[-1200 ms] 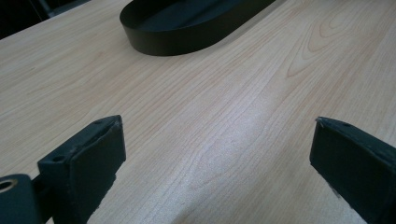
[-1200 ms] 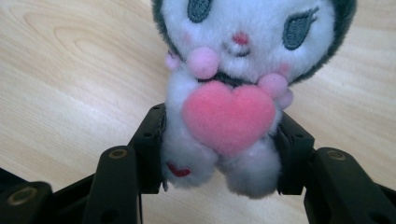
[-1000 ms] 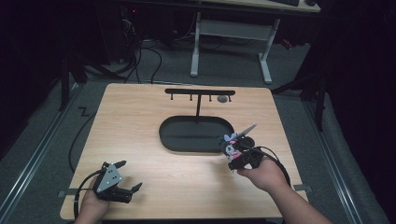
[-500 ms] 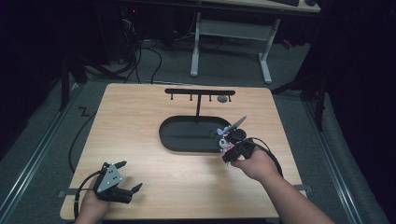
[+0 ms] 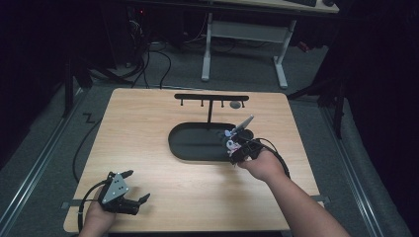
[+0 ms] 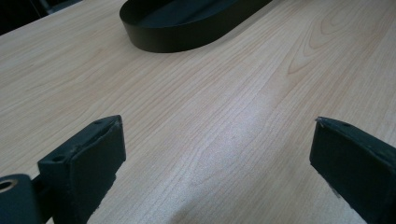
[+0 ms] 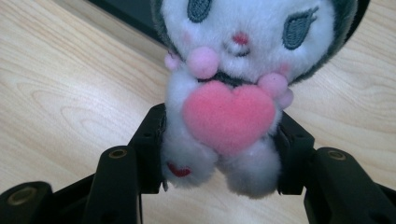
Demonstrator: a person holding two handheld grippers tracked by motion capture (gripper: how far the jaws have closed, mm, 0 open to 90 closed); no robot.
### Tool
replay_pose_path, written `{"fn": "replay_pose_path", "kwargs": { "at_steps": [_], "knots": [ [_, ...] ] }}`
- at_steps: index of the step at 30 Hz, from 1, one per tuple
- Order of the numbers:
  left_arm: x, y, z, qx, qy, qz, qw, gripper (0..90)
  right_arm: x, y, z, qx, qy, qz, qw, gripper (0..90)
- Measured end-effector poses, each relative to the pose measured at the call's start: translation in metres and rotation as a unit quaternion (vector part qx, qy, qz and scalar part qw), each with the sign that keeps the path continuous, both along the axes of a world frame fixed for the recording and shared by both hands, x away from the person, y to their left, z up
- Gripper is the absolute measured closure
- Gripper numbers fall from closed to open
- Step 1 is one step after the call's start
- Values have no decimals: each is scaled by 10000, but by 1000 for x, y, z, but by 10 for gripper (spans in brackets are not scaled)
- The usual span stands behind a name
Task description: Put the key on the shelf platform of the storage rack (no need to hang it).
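While its black jaws are pinching the lower body of a white plush toy with a pink felt heart (image 7: 227, 116), the right gripper (image 5: 237, 146) is hovering at the right end of the black oval tray (image 5: 185, 148). Near the light wooden table's (image 5: 148, 118) front-left corner, the left gripper (image 5: 132, 186) is resting with jaws spread wide on nothing, bare wood lying ahead of it.
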State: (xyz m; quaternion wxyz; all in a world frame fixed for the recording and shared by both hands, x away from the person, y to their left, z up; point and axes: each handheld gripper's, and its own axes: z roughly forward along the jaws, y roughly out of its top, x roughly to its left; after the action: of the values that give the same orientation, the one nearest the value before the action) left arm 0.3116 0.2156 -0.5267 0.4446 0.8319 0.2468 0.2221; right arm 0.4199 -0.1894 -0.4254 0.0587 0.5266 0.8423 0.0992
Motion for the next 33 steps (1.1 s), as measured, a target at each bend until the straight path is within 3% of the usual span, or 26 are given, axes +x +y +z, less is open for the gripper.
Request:
{"fn": "replay_pose_path", "kwargs": {
  "at_steps": [18,33],
  "knots": [
    [1,1,0,-26,8,0,10000,42,33,15,-4,-81,-62,-2,9999,480],
    [1,1,-1,-15,22,-4,10000,47,58,23,-21,-103,-45,-80,9999,480]
  ]
}}
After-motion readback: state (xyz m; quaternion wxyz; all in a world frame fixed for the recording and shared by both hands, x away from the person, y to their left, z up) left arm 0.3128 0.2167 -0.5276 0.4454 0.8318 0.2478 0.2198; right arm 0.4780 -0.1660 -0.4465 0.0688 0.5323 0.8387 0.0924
